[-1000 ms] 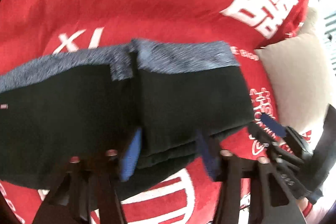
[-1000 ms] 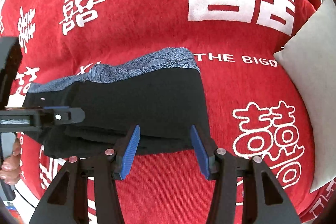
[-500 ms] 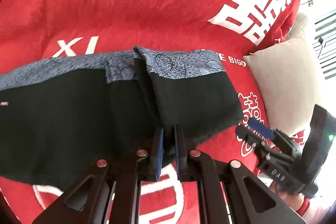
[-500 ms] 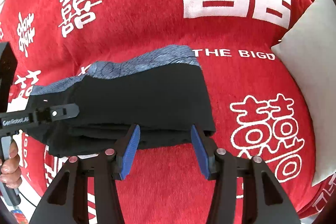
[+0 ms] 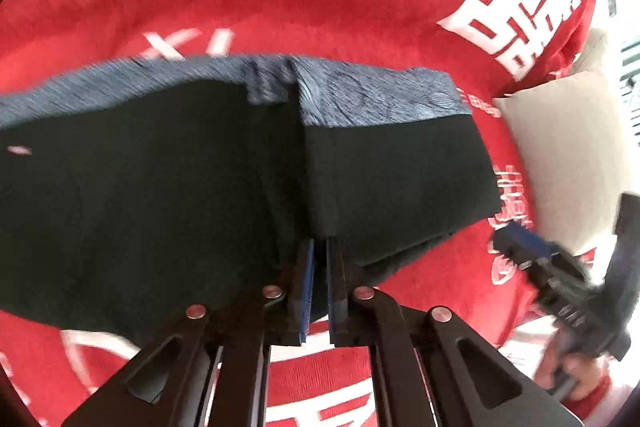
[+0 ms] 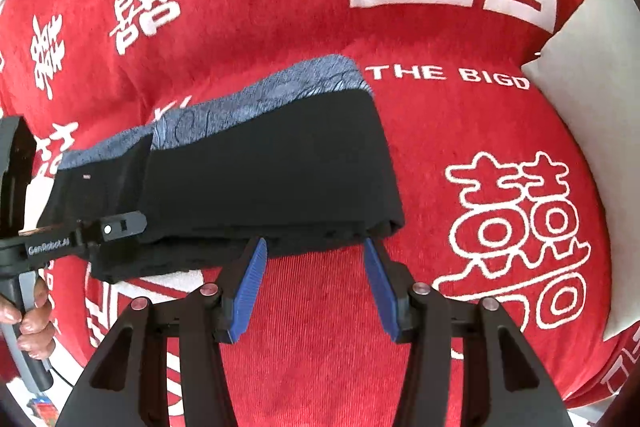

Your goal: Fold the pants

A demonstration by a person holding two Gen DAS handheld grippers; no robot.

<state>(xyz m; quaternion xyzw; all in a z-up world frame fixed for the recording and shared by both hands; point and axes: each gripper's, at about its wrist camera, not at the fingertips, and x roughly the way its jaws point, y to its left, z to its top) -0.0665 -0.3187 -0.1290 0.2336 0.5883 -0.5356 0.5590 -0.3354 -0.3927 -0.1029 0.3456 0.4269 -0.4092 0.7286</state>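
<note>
Underneath all, red blanket (image 6: 280, 7) with white characters, fills both views. Pillow (image 6: 592, 131) off to right gripper's far right, on blanket edge. Pants (image 6: 260, 167) black, folded in layers, lie on blanket just ahead of both grippers; long axis runs left-right across both views, grey patterned waistband (image 6: 272, 95) along far edge, folded near edge facing grippers. In right wrist view pants tilt slightly, right end farther away. Left gripper (image 5: 318, 267) pinched on pants' near edge at a vertical crease, blue pads almost together with cloth between. Right gripper (image 6: 314, 267) spread wide, pads either side of bare blanket, tips just at pants' near edge, gripping nothing. Left hand (image 6: 34, 319) seen at right view's left edge on gripper handle. Left view motion-blurred.
</note>
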